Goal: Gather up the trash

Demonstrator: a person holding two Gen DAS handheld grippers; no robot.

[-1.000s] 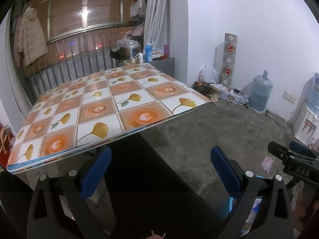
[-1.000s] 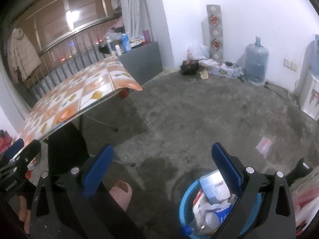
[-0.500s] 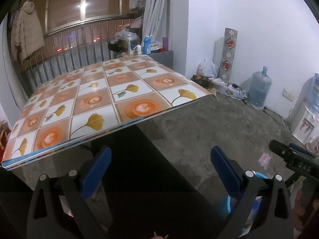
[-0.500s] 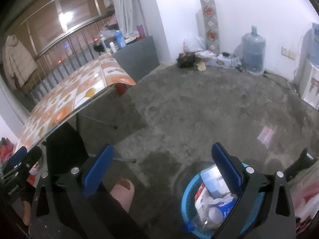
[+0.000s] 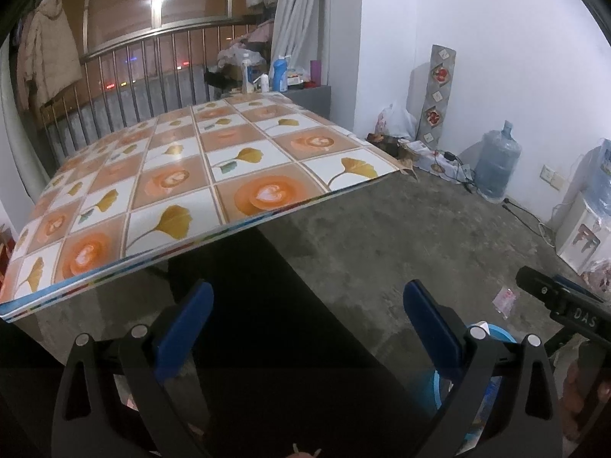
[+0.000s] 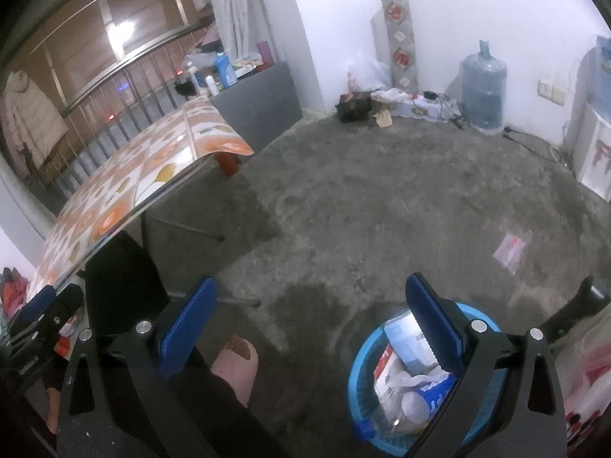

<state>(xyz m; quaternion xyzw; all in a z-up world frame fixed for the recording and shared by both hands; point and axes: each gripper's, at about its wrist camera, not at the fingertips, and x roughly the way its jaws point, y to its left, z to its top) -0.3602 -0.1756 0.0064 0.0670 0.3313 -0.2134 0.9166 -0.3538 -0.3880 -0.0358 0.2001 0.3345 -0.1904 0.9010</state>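
Left tool [image 5: 307, 318]: blue-padded fingers spread wide, nothing between them, held before the table [image 5: 183, 191] with its orange-and-white floral tile-pattern cover. Right tool [image 6: 311, 315]: fingers likewise apart and empty, above the round blue plastic basket [image 6: 357, 372] on the grey concrete floor [image 6: 382, 206], which holds cartons, a bottle and wrappers. One pink-and-white plastic wrapper [image 6: 509, 248] lies flat on the floor, well apart from the basket.

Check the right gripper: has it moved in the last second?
Yes. In the right wrist view the round blue plastic basket and the large clear water jug sit lower and closer than a second ago, so the right gripper tilted up and forward slightly.
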